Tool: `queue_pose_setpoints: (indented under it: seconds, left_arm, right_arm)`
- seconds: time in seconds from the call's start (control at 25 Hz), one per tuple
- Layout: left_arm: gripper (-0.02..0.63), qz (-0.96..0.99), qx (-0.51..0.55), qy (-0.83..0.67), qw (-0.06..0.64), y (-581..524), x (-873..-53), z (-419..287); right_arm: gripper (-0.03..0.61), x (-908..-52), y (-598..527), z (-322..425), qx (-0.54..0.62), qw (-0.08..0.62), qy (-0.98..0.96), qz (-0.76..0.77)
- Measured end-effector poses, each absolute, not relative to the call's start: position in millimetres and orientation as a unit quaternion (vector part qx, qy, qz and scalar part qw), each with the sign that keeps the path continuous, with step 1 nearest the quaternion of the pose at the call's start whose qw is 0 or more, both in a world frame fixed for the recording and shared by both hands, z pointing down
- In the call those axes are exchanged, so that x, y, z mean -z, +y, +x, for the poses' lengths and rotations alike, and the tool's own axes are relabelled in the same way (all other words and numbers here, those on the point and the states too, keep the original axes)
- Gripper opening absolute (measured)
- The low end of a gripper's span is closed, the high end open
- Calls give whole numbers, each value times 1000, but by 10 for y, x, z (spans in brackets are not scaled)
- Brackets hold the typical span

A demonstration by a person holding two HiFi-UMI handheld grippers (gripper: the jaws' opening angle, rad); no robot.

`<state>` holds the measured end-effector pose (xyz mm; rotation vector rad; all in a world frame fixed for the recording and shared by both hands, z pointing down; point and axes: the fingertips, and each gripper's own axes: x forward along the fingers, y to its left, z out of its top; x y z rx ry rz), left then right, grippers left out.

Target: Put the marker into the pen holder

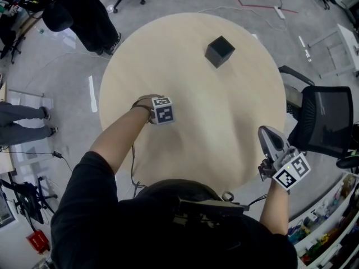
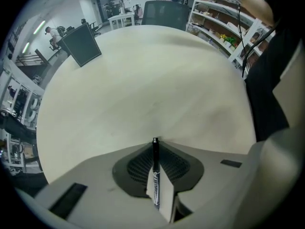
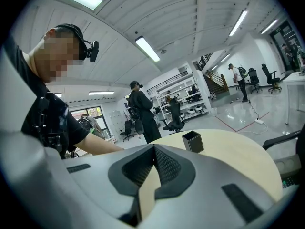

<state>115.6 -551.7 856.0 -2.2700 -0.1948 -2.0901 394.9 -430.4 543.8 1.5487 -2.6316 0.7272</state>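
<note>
Two grippers are in play above a round, pale table [image 1: 190, 156]. The left arm reaches forward over the near-left part of the table. Its hand [image 1: 143, 106] holds the left gripper [image 2: 155, 143] pointing straight down at the tabletop. In the left gripper view the jaws are clamped on a black marker [image 2: 156, 173], which lies along the line of the jaws between the ribbed pads. One end pokes just past the tips toward the table; whether it touches the surface cannot be told.

The right gripper [image 1: 265, 130] sits at the table's near-right edge, held roughly level and aimed across the table. Its jaws are pressed together with nothing between them.

The black, square pen holder [image 1: 219, 51] stands upright on the far side of the table, well apart from both grippers, with only bare tabletop between it and the marker.

A black office chair [image 1: 325, 119] stands just beside the table on the right. A person in dark clothes [image 1: 84, 10] stands on the floor beyond the far-left edge.
</note>
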Motion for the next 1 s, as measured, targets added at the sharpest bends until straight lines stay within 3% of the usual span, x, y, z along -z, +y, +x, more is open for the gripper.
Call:
queue_pose_setpoints:
  seconds: [0.28,0.48,0.72,1.0]
  left_arm:
    - [37,-799,601,1,12,-5676,-8144,1217]
    - [37,-911,395,108,-33,-5803,-6681,1337]
    - [37,-967,162,195,-37,-5628,-4997,952]
    - [37,-965,-49,247,-75,-5296,-3988,253]
  right_arm:
    - [2,-5307,-4305,3905,-214,-5,-843,493]
    - [2,-4984,-4232,3842,-183,-17,-850,494]
    - [2,-4508,-4180,3664,-138,-33,-864,484]
    - [2,-4119,-4216,3406,-103,-43,-879,463]
